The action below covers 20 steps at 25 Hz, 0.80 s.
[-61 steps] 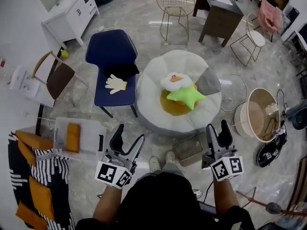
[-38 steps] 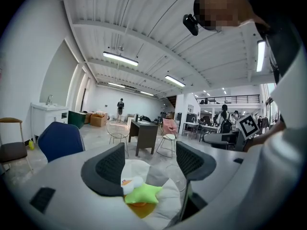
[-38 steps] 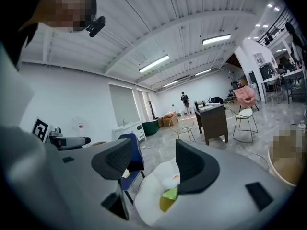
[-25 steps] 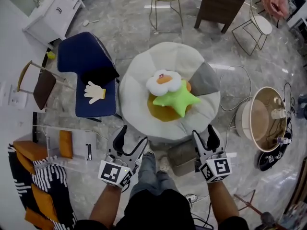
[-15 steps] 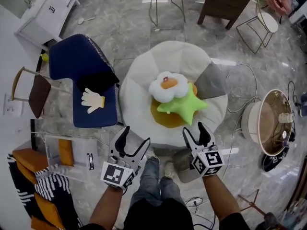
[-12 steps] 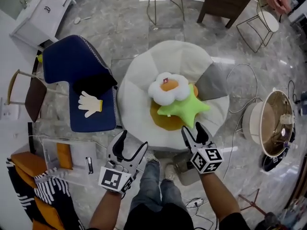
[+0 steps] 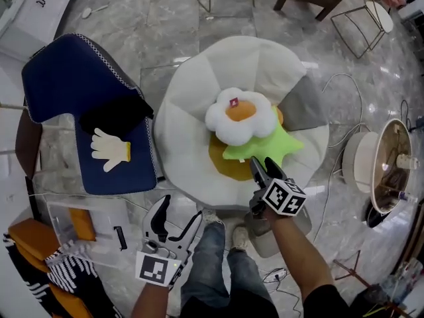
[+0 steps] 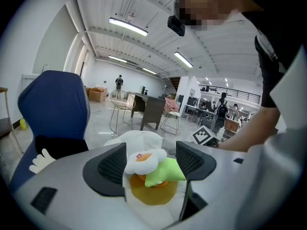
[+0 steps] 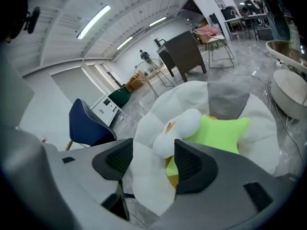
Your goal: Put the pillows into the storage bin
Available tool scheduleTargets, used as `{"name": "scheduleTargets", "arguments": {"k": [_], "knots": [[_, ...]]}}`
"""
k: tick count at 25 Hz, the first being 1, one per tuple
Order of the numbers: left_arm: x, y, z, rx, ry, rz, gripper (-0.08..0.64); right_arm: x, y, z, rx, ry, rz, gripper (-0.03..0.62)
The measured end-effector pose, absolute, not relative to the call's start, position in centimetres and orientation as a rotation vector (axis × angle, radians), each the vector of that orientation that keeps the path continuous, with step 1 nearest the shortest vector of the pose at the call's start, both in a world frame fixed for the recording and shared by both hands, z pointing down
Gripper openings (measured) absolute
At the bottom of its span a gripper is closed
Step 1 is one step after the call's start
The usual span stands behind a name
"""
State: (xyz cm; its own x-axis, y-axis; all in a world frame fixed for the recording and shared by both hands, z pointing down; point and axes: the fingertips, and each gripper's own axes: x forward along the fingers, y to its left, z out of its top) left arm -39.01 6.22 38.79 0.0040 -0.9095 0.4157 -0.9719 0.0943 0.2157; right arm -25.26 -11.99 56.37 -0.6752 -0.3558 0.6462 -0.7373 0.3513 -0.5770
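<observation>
Three pillows are piled on a white beanbag (image 7: 192, 105): a white flower pillow (image 7: 238, 114) on top, a green star pillow (image 7: 265, 144) under it, and an orange round pillow (image 7: 222, 163) at the bottom. My right gripper (image 7: 263, 171) reaches to the star pillow's near edge. Its jaws are closing, with nothing pressed between them. In the right gripper view the flower pillow (image 9: 175, 128) and star pillow (image 9: 220, 131) lie just past the jaws. My left gripper (image 7: 173, 217) hangs open near my legs, holding nothing. The clear storage bin (image 7: 99, 207) sits at lower left with an orange cushion (image 7: 81, 222) in it.
A blue chair (image 7: 73, 85) to the left holds a white glove-shaped pillow (image 7: 109, 148) and a black cloth (image 7: 116, 114). A round tub (image 7: 387, 171) and cables lie on the floor at right. A grey box (image 7: 285, 234) sits by my feet. An orange and striped seat (image 7: 33, 270) fills the lower left corner.
I have stepped closer to the beanbag. My right gripper has moved forward and up to the green star pillow's edge, while the left gripper stayed low by my legs.
</observation>
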Motion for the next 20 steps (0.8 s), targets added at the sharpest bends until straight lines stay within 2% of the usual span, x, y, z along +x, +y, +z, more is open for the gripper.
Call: {"name": "scheduleTargets", "arguments": {"k": [9, 20], "knots": [[-42.4, 10.3, 43.3, 1.728, -1.947, 0.171, 0.339, -29.1, -14.3, 65.9, 1.133, -2.023, 1.501, 0.304], [-43.6, 14.8, 45.2, 1.586, -1.959, 0.162, 0.339, -31.5, -15.2, 71.2, 1.27, -1.797, 1.587, 0.328]]}}
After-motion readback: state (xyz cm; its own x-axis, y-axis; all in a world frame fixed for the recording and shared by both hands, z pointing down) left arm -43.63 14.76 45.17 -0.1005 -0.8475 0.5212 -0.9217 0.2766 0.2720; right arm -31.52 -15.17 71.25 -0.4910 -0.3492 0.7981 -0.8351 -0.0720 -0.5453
